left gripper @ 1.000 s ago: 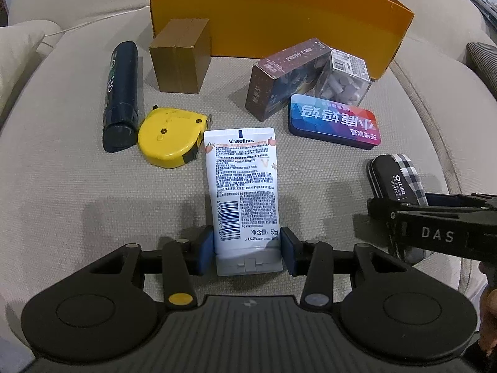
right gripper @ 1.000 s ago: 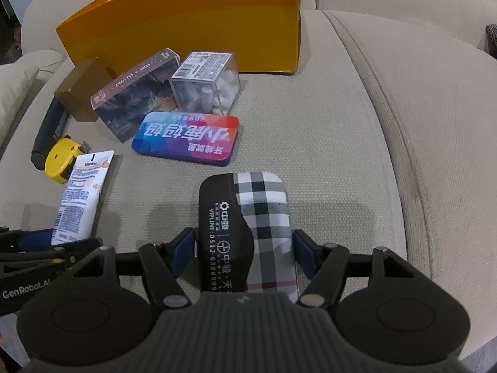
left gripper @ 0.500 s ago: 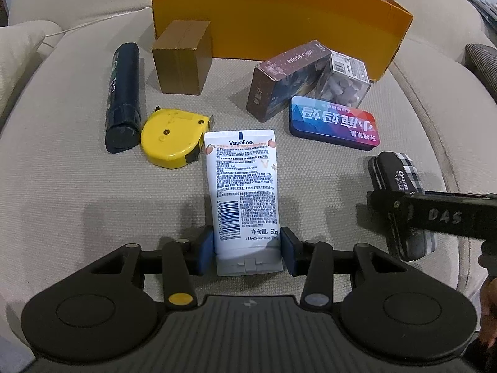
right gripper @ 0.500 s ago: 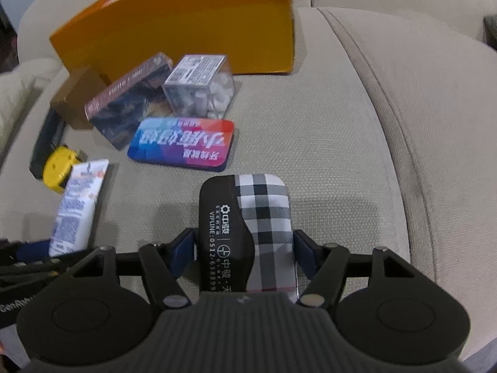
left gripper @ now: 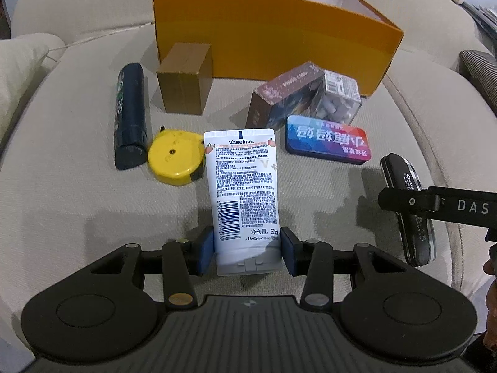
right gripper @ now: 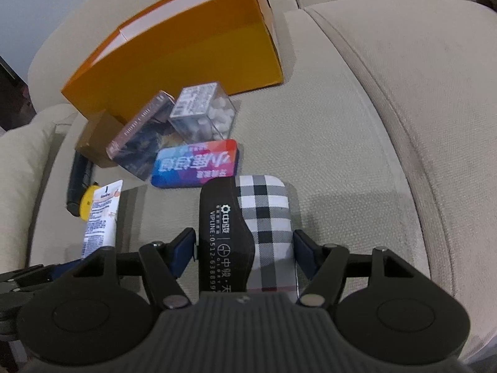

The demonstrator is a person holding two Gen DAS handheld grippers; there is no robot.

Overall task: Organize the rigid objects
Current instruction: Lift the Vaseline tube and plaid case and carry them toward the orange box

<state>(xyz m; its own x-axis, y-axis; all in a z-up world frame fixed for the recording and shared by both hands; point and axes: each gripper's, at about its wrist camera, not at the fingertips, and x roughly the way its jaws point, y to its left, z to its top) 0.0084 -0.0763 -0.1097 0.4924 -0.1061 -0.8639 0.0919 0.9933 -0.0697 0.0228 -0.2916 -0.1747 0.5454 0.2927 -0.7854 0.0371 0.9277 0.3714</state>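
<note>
My left gripper (left gripper: 247, 246) is shut on the cap end of a white Vaseline tube (left gripper: 242, 183), held above the sofa cushion. My right gripper (right gripper: 245, 250) is shut on a black and plaid glasses case (right gripper: 248, 233), lifted and tilted; the case also shows at the right of the left wrist view (left gripper: 410, 214). An open orange box (left gripper: 273, 34) stands at the back. In front of it lie a brown cardboard box (left gripper: 184, 84), a dark bottle (left gripper: 130, 118), a yellow tape measure (left gripper: 174, 158), a dark card box (left gripper: 279, 96), a clear pill box (left gripper: 338, 99) and a blue-red tin (left gripper: 327, 140).
All of it sits on a beige sofa seat (right gripper: 341, 143). A cushion seam runs down the right side (right gripper: 388, 124). A pale pillow (left gripper: 18, 71) lies at the left. The orange box (right gripper: 174, 52) stands against the sofa back.
Both grippers have risen with their objects. The right gripper has tilted and swung, so the scene leans left in its view. The orange box's inside now shows in the left view.
</note>
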